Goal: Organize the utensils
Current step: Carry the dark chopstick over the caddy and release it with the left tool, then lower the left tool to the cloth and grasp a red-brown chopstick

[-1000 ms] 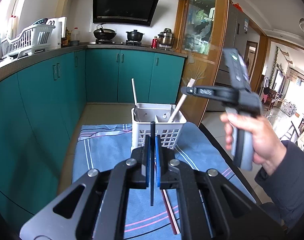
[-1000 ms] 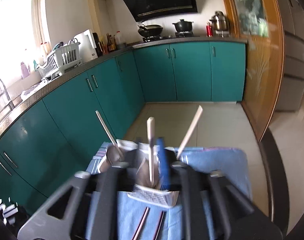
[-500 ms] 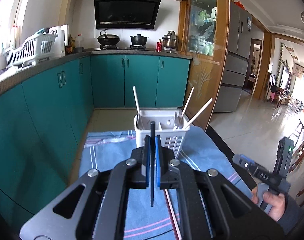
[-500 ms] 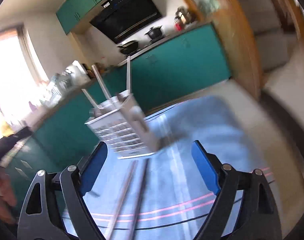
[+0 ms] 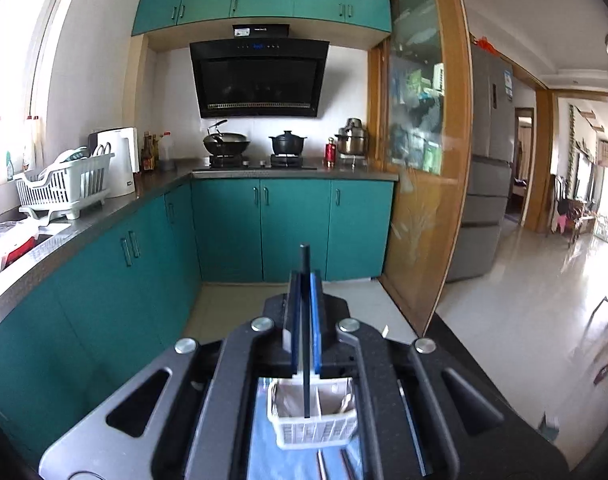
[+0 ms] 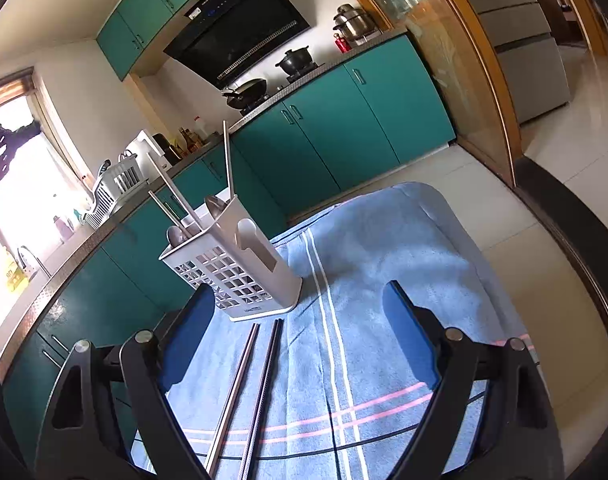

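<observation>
- Utensil caddy (image 6: 240, 268): white slotted plastic, stands upright on the blue striped towel (image 6: 384, 264), centre-left of the right wrist view; bottom centre in the left wrist view, seen from above.
- Caddy holds spoons and several pale sticks (image 6: 227, 156) leaning out the top.
- Two metal chopsticks (image 6: 248, 384) lie side by side on the towel, tips just below the caddy base, running to the bottom edge.
- Left gripper (image 5: 304, 312): blue pads clamped tight on a thin dark chopstick (image 5: 305, 264), held vertical above the caddy.
- Right gripper (image 6: 300, 336): jaws have just been opening, now spread wide, nothing between the pads; the two chopsticks lie on the towel below them.
</observation>
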`<action>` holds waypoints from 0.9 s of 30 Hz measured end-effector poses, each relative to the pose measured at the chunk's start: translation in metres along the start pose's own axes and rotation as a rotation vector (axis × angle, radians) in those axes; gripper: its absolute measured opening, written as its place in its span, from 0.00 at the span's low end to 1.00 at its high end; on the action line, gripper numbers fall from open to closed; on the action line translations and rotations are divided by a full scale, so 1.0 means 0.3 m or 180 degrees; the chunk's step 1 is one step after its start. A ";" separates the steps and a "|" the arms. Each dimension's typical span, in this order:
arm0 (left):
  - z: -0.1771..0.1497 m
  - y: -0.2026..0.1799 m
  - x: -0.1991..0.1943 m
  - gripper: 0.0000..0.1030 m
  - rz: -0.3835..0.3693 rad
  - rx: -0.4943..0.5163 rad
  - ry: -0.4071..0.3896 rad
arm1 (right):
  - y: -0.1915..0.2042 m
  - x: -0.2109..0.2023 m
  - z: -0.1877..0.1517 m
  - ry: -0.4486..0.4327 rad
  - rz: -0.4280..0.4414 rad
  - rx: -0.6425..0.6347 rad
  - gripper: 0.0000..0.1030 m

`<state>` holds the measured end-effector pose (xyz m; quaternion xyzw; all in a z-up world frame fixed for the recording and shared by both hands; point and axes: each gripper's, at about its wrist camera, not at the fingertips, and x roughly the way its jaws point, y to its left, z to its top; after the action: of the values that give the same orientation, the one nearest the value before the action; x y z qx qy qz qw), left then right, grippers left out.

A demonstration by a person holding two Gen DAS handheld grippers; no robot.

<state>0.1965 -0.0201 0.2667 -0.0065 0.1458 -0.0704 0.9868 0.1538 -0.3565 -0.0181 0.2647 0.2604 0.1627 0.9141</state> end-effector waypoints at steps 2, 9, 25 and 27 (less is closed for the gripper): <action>-0.004 -0.004 0.078 0.04 0.0069 -0.0006 0.0047 | -0.005 0.002 0.000 0.0022 0.0011 0.0015 0.82; -0.220 0.030 0.354 0.04 0.0208 -0.0179 0.0612 | 0.009 0.006 -0.006 0.0102 0.0061 -0.0036 0.82; -0.735 -0.009 0.035 0.93 0.0278 0.0253 0.0704 | 0.120 0.030 -0.057 0.0191 -0.0275 -0.0684 0.82; -0.820 -0.031 -0.024 0.93 0.0265 0.0247 0.0775 | 0.139 0.047 -0.076 0.0264 -0.0393 -0.0811 0.82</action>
<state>0.1173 -0.0264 0.0338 0.0464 0.2617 -0.0353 0.9634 0.1457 -0.3077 -0.0163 0.1231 0.2909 0.1487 0.9371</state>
